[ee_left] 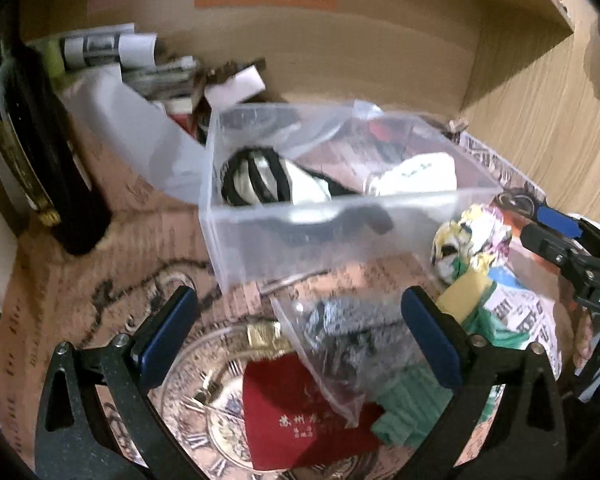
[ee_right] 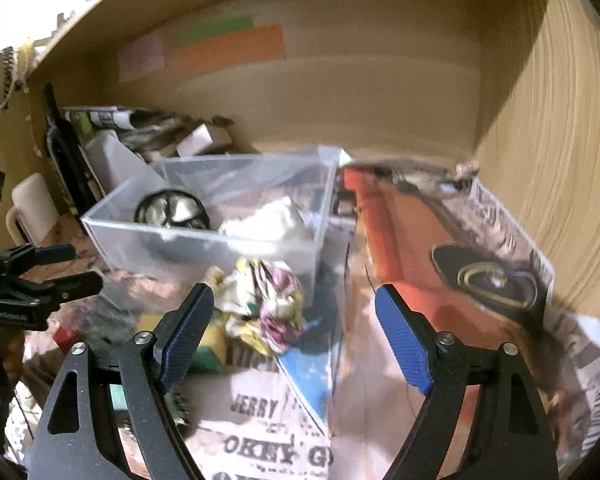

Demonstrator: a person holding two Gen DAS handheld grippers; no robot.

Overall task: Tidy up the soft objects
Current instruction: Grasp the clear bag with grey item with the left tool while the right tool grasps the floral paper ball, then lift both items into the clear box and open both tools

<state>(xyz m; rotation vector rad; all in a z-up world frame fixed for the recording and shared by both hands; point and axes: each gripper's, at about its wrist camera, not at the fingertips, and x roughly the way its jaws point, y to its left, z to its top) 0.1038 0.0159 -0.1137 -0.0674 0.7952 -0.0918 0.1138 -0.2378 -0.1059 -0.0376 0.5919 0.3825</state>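
A clear rectangular plastic bin (ee_left: 340, 216) stands on the printed paper table covering (ee_left: 100, 280) and holds a black-and-white striped fabric bundle (ee_left: 260, 180) beside a white crumpled cloth (ee_left: 416, 174). Just outside its near wall lies a floral multicoloured fabric ball (ee_right: 264, 304), next to a grey knitted item in a transparent bag (ee_left: 344, 332) that overlaps a dark red pouch (ee_left: 296, 420). The left gripper (ee_left: 300, 340) is spread wide above the bagged item, gripping nothing; the right gripper (ee_right: 294, 332) is likewise released, empty, near the floral ball.

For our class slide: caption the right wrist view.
Open right gripper nears a crumpled floral cloth before a clear bin.
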